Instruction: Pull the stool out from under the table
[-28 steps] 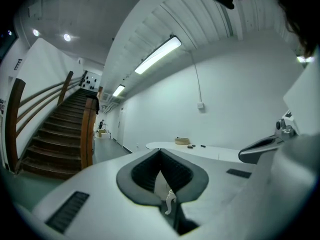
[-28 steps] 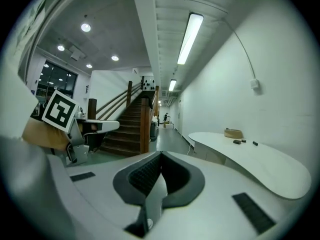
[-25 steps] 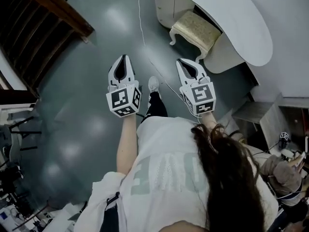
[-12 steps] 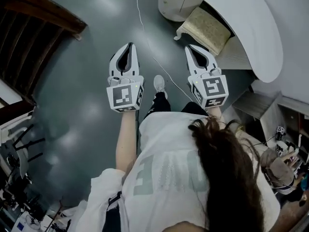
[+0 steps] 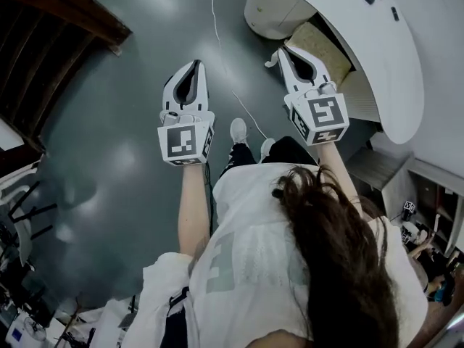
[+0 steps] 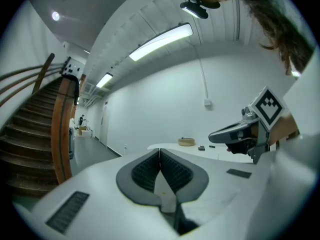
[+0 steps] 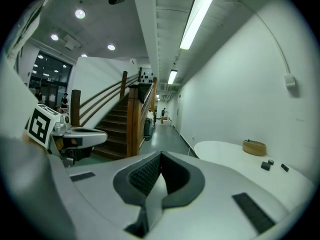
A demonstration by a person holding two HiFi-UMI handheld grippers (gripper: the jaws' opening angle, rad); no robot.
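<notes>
The stool (image 5: 328,43) has a beige quilted cushion and white curved legs; it stands half under the white oval table (image 5: 384,64) at the top right of the head view. My right gripper (image 5: 285,51) is shut and empty, held in the air with its tip just before the stool's near corner. My left gripper (image 5: 191,67) is also shut and empty, further left over bare floor. Neither gripper view shows the stool. The left gripper view shows shut jaws and the table top (image 6: 200,150) ahead; the right gripper view shows the table (image 7: 235,156) to the right.
A wooden staircase (image 5: 65,13) fills the left side. A thin cable (image 5: 217,42) runs across the grey floor between the grippers. The table's white pedestal (image 5: 275,9) stands left of the stool. A small basket (image 7: 254,147) and small dark items sit on the table.
The person has stepped toward the table. Both grippers stay shut, and the right one has come up close to the stool's near corner.
</notes>
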